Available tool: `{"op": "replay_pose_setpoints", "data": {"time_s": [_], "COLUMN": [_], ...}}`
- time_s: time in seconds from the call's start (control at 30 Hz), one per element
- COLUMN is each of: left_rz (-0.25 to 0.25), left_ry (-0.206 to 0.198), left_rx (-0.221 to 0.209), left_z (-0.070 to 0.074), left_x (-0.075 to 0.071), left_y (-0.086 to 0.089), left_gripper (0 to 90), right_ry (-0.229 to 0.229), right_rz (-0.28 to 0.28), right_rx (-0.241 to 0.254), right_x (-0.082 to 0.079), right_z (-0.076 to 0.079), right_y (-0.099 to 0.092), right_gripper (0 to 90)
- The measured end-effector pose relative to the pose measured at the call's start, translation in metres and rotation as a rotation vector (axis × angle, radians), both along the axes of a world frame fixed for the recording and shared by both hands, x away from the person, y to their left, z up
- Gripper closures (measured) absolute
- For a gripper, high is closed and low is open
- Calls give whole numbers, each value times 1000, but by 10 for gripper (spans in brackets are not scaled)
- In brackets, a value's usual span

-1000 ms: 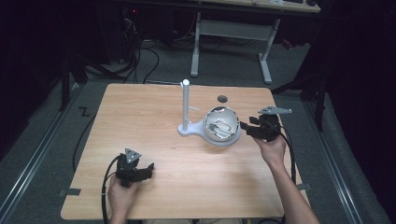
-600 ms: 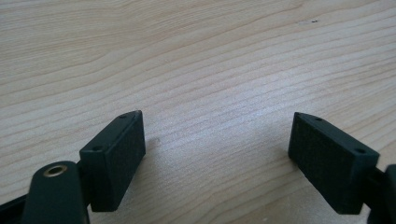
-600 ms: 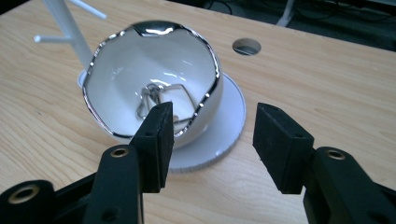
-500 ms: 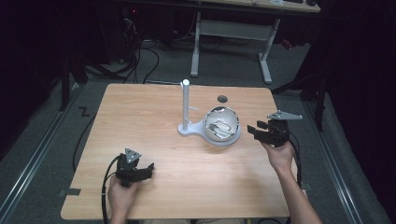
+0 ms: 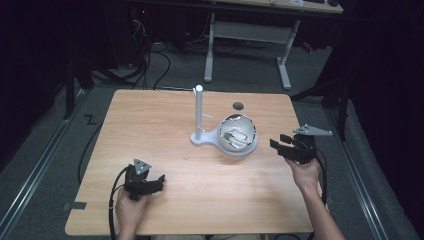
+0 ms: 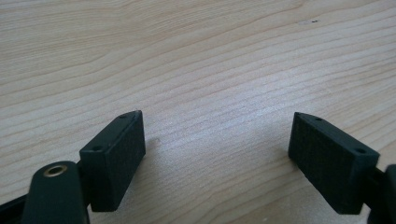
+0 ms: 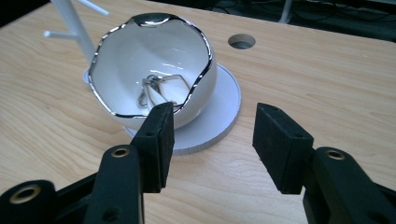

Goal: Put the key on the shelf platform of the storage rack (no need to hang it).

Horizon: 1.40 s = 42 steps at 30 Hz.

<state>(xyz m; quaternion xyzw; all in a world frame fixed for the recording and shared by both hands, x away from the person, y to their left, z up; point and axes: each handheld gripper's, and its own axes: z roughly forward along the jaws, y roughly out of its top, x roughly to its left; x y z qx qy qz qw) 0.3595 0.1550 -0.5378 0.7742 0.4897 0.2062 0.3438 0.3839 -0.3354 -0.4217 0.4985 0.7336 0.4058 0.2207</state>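
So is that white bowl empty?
No, the right gripper view shows a small silvery metal item lying at the bottom of the white bowl, though its kind is unclear.

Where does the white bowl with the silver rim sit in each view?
High view: bowl right of centre on the table, on the white stand's round base.
Right gripper view: bowl upper left, just beyond the open jaws.
Left gripper view: bare tabletop between the jaws.
Shared landmark: the round hole in the table behind the bowl.
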Motion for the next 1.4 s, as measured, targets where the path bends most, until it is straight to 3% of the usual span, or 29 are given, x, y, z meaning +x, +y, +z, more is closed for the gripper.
{"op": "replay_pose_setpoints", "data": {"time_s": [0.07,0.63,1.4], "left_rz": [0,0,0], "left_ry": [0,0,-1], "left_rx": [0,0,1], "left_z": [0,0,0], "left_x": [0,0,0], "left_y": [0,0,0], "left_gripper": [190,190,190], "right_ry": [-10,-11,-25], "right_rz": [2,-4,12], "right_rx": [-11,68,106], "right_x": [-5,-28,-56], "right_z": [1,-6,-22], "right_y": [-1,-20,-22], "right_gripper": [492,487,468]}}
